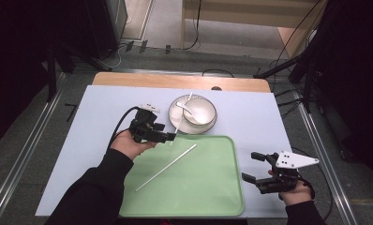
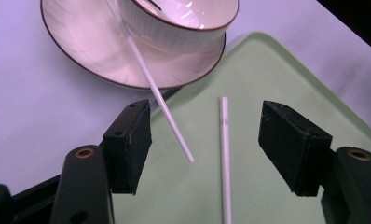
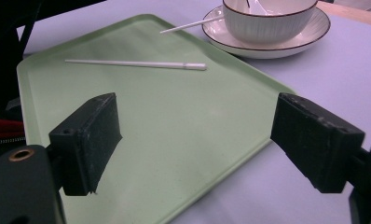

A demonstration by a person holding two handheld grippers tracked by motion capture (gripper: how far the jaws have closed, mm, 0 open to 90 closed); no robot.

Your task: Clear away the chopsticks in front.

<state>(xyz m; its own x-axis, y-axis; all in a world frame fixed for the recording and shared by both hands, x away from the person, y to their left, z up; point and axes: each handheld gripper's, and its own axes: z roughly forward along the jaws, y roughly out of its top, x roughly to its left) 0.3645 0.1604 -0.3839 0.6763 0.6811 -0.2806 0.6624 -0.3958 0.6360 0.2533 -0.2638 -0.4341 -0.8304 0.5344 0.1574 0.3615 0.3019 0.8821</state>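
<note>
A bowl holding a spoon stands on a plate. One chopstick lies in the green tray; another leans off the plate, its tip between the left gripper's parted jaws. The right gripper, jaws apart, hangs beside the tray's right edge.

There are two white chopsticks: one lies flat on the single green tray, ahead of the right gripper and just past the left gripper's open jaws, and the other leans off the plate's rim, its free end between those left jaws. One plate sits beyond the left gripper, carrying one bowl with one white spoon in it. Two grippers are in use, both with jaws apart.
</note>
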